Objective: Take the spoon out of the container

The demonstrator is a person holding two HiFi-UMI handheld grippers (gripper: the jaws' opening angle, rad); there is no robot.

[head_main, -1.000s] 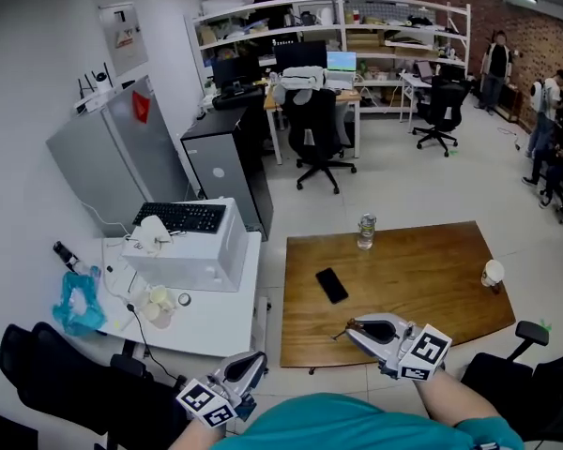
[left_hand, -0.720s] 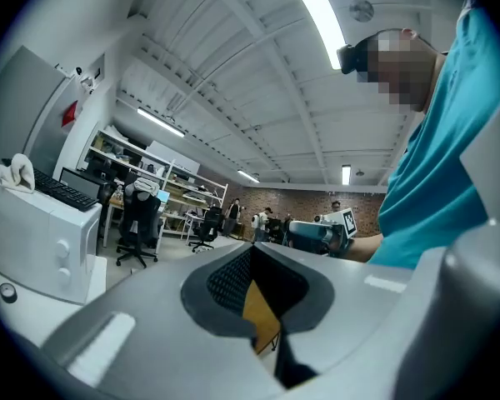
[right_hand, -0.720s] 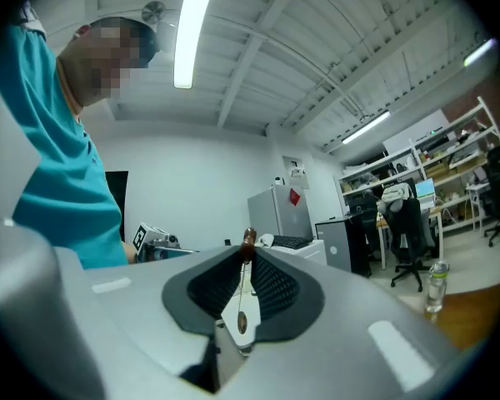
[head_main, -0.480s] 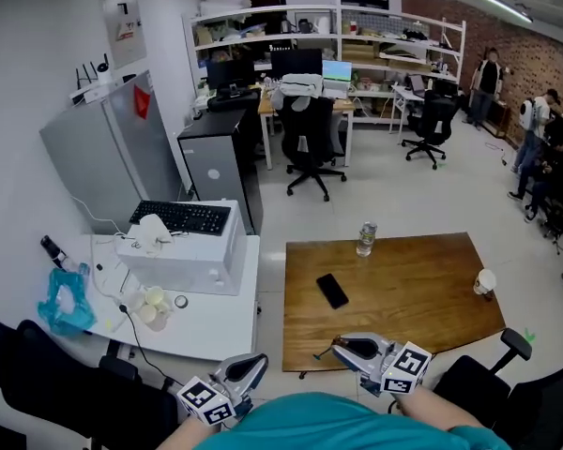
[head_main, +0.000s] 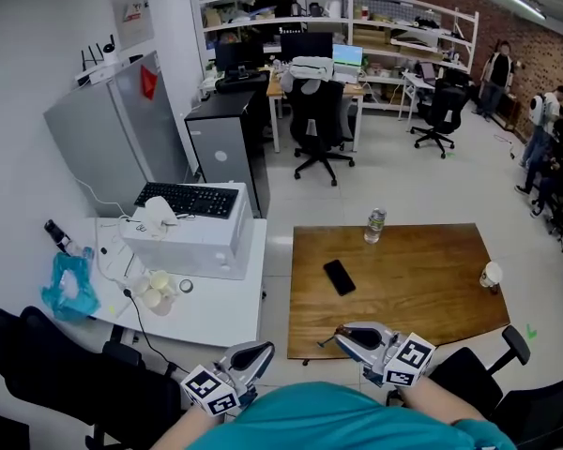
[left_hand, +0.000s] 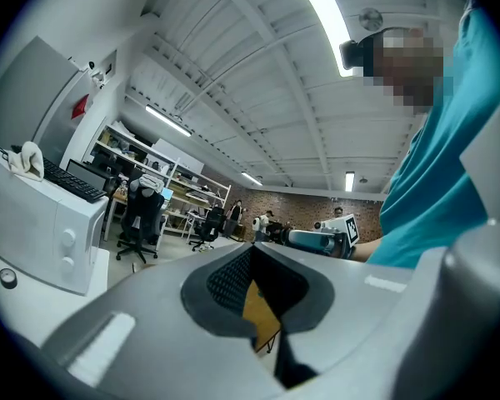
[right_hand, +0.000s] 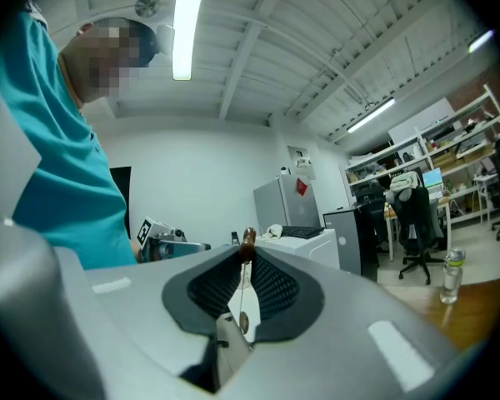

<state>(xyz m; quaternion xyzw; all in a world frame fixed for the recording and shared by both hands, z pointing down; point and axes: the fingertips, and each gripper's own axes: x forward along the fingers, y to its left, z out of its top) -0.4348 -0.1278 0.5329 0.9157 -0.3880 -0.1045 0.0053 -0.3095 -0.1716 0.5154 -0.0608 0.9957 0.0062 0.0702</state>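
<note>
right gripper (head_main: 341, 332) clamped on thin spoon (right_hand: 248, 238), out of any container, over near desk (head_main: 413, 279) edge; left gripper (head_main: 265, 349) closed, empty; keep the pinch firm, lower spoon flat

A brown wooden table (head_main: 422, 289) carries a flat black phone (head_main: 339, 277) at its 9 o'clock and a clear plastic bottle (head_main: 374, 225) at its 11 o'clock edge.
</note>
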